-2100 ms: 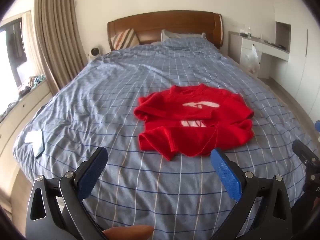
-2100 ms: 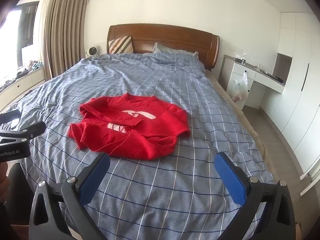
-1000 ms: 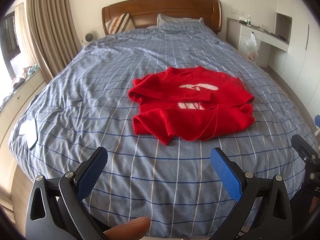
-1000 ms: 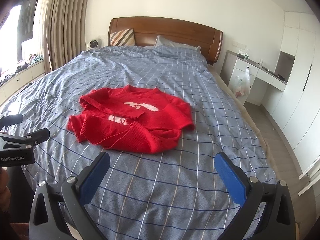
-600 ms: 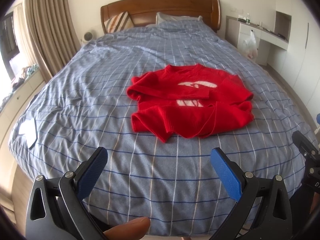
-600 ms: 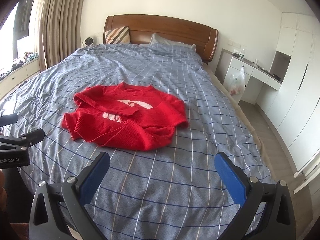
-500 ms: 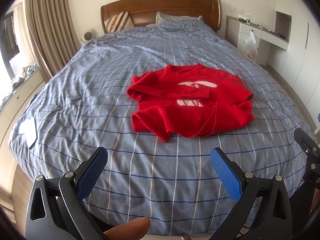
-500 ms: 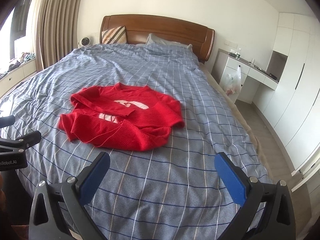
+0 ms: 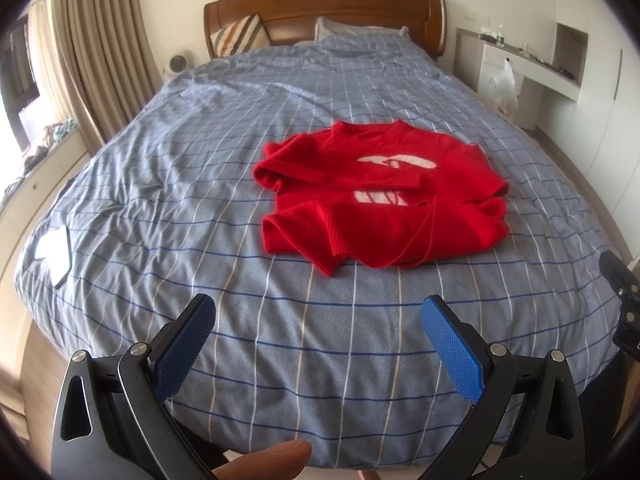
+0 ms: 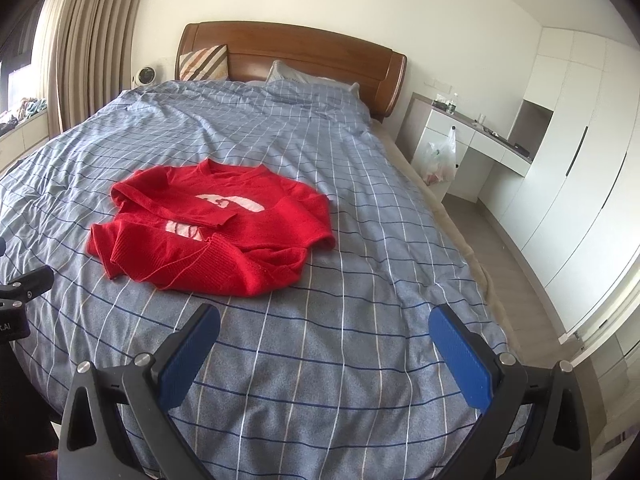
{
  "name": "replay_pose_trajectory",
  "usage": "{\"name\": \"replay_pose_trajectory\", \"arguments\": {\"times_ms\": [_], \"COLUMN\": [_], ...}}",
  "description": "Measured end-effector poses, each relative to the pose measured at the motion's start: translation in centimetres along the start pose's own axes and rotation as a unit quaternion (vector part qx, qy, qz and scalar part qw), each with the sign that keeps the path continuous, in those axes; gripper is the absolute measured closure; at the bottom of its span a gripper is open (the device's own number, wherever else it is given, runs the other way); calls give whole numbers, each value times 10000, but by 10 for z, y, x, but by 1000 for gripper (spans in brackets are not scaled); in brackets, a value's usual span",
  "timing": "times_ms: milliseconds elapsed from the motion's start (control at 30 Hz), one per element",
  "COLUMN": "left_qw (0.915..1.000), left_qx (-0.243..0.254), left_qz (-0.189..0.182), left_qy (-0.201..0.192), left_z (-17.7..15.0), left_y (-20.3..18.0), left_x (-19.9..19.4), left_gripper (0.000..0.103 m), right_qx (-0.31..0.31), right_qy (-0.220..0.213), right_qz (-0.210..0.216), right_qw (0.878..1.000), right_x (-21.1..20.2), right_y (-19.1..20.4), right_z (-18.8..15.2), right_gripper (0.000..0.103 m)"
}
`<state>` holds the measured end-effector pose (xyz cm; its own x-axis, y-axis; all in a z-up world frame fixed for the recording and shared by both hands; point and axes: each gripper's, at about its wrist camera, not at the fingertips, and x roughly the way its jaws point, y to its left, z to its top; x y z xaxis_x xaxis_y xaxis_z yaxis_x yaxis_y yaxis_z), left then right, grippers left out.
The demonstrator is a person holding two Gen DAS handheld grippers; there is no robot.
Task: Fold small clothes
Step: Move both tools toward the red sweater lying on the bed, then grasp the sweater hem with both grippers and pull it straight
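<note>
1. Your left claw [image 9: 318,322] is spread wide, blue pads far apart, nothing between them. It hangs over the near end of the bed [image 9: 160,160].
2. Your right claw [image 10: 324,332] is likewise wide open and carries nothing; it too sits above the near edge of the bed.
3. The red sweater [image 9: 380,196] lies on the blue checked duvet about mid-bed, well apart from both claws. In the right wrist view the red sweater [image 10: 224,224] sits left of centre.
4. Sweater is rumpled: one sleeve lies across the chest over the white print, and the hem is bunched and turned up along the near side.
5. A loose red thread trails across the folded-up hem.
6. A wooden headboard [image 10: 288,56] stands at the far end, with a striped cushion [image 10: 202,64] and a grey pillow [image 10: 308,76] against it.
7. A white plastic bag [image 10: 438,158] hangs at the white desk [image 10: 484,140] right of the bed.
8. Beige curtains [image 9: 100,60] hang to the left.
</note>
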<state>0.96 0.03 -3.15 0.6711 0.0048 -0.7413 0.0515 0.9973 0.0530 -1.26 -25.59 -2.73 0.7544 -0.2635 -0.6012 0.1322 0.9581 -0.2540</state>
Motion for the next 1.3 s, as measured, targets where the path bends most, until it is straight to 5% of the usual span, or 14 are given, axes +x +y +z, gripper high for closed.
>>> {"name": "replay_pose_trajectory", "arguments": {"times_ms": [900, 1100, 1233, 1300], "left_qw": [9996, 9933, 9822, 9791], "left_qx": [-226, -407, -479, -564], "left_qz": [-53, -946, -1534, -1647], "left_qy": [185, 519, 971, 1049], "left_z": [-3, 0, 5, 8], "left_y": [26, 58, 64, 64], "left_x": [21, 79, 137, 157], "left_gripper": [0, 1, 3, 19], "right_qx": [191, 104, -207, -472], "right_qy": [19, -292, 88, 263], "right_qz": [151, 1292, 2226, 2446], "right_qw": [9997, 9911, 9747, 9681], "right_x": [8, 47, 110, 136], "right_y": [-8, -4, 15, 30], "right_z": [-5, 6, 24, 35], "right_gripper": [0, 0, 1, 2]}}
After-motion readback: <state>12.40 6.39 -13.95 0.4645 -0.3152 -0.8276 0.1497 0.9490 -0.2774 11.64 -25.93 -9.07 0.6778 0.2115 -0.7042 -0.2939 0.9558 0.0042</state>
